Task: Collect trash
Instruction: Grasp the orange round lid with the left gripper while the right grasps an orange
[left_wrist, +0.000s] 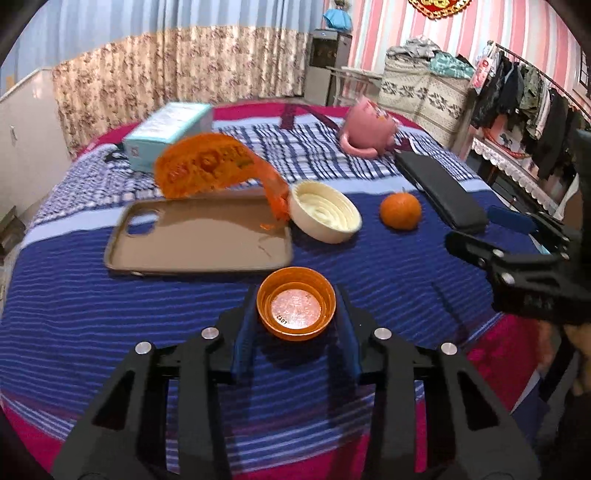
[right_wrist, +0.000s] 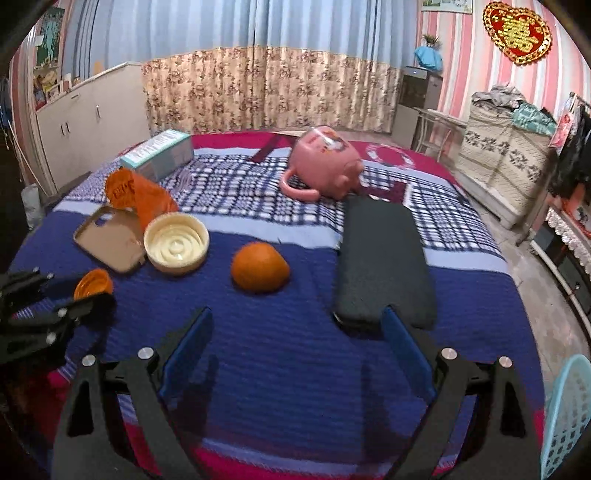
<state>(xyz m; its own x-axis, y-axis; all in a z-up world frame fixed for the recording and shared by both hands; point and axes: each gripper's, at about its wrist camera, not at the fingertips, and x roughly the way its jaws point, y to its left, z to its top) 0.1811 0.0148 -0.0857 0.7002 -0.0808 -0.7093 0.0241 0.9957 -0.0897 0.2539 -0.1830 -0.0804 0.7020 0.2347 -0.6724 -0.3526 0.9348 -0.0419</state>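
on the striped bed cover (left_wrist: 110, 295), left claw (left_wrist: 295, 325) clamped on orange cap (left_wrist: 295, 308), near phone case (left_wrist: 199, 236); right claw (right_wrist: 297, 345) spread wide, holding nothing, orange fruit (right_wrist: 259, 267) beyond.

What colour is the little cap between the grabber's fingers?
Orange, with a silvery liner inside; the cap shows best in the left wrist view.

lid (left_wrist: 325, 211) right of phone case (left_wrist: 199, 236), fruit (left_wrist: 400, 210) further right
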